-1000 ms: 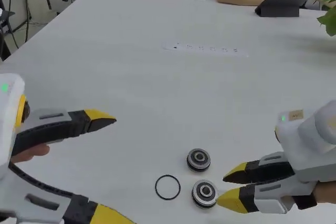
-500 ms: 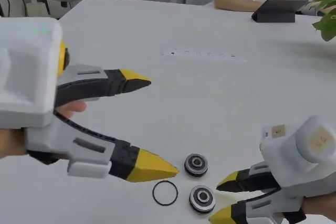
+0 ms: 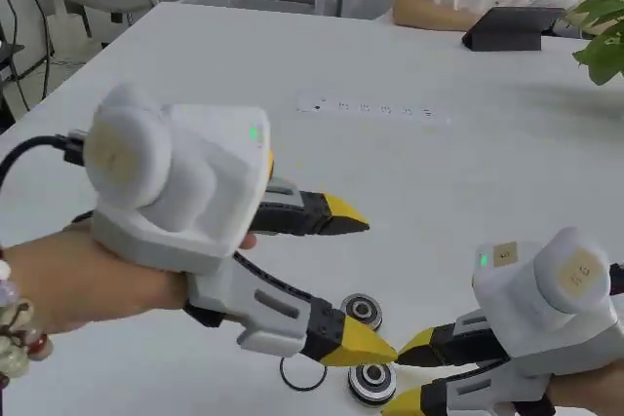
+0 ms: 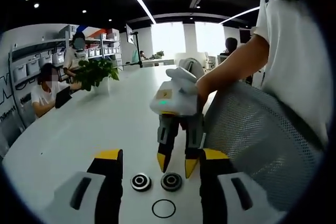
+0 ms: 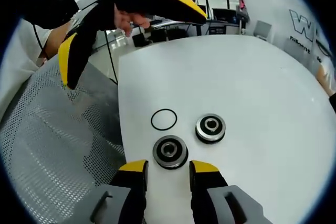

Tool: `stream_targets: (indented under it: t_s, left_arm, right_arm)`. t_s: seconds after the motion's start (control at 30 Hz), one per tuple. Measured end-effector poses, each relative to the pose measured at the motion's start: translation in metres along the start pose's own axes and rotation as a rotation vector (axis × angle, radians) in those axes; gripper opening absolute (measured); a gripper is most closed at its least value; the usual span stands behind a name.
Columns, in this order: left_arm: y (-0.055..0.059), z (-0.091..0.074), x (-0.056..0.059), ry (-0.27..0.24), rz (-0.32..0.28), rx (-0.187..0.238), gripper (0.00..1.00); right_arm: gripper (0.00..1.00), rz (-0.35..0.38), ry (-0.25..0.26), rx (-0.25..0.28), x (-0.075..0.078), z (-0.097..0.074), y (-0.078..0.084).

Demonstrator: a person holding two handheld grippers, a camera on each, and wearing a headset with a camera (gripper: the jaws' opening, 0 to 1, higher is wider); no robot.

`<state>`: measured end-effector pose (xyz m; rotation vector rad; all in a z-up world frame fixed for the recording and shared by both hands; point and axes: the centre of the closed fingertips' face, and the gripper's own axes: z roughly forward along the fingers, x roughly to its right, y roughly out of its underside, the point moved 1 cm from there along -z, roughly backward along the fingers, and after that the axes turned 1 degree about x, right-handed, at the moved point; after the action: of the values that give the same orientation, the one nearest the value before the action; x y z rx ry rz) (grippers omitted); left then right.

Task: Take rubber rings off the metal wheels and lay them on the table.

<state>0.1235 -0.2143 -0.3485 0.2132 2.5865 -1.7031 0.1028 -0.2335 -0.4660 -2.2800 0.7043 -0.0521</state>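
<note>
Two metal wheels lie on the white table: the far wheel [image 3: 363, 310] [image 4: 140, 182] [image 5: 210, 127] and the near wheel [image 3: 371, 380] [image 4: 171, 181] [image 5: 169, 151]. A loose black rubber ring [image 3: 297, 377] [image 4: 164, 209] [image 5: 164, 119] lies flat beside them, partly hidden by a jaw in the head view. My left gripper [image 3: 366, 284] [image 4: 161, 155] [image 5: 131, 40] hovers wide open above the wheels, holding nothing. My right gripper [image 3: 402, 377] [image 4: 177, 165] [image 5: 168, 167] is open, its yellow tips on either side of the near wheel's closest edge.
A person sits at the table's far side with a dark tablet [image 3: 507, 31]. A green plant [image 3: 600, 36] stands at the far right. A flat white strip [image 3: 375, 107] lies mid-table. A grey mesh chair [image 5: 58, 129] is by the table's edge.
My left gripper has swung in from the left and now hangs over the wheels, covering part of the ring. My right gripper stays by the near wheel.
</note>
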Motion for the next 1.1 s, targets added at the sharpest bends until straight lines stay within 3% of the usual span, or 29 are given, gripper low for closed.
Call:
stream_targets:
  t_s: [0.13, 0.33, 0.43, 0.73, 0.9, 1.1]
  left_arm:
    - [0.025, 0.017, 0.010, 0.055, 0.011, -0.073, 0.48]
    - [0.046, 0.034, 0.023, 0.092, -0.007, -0.099, 0.37]
    - [0.055, 0.038, 0.022, 0.076, -0.014, -0.105, 0.34]
    - [0.073, 0.045, 0.013, 0.022, -0.116, -0.115, 0.26]
    - [0.082, 0.046, 0.016, 0.004, -0.086, -0.126, 0.18]
    - [0.092, 0.047, 0.016, 0.004, -0.113, -0.150, 0.15]
  right_arm:
    - [0.27, 0.007, 0.000, -0.004, 0.001, 0.000, 0.002]
    - [0.24, 0.004, 0.005, -0.003, 0.002, 0.000, 0.002]
    - [0.22, -0.001, 0.005, -0.004, 0.002, 0.000, 0.003]
    - [0.21, -0.008, -0.001, -0.005, 0.002, 0.002, 0.004]
    - [0.20, 0.002, 0.006, -0.012, 0.003, 0.003, 0.006]
    - [0.20, -0.001, 0.005, -0.016, 0.003, 0.004, 0.006]
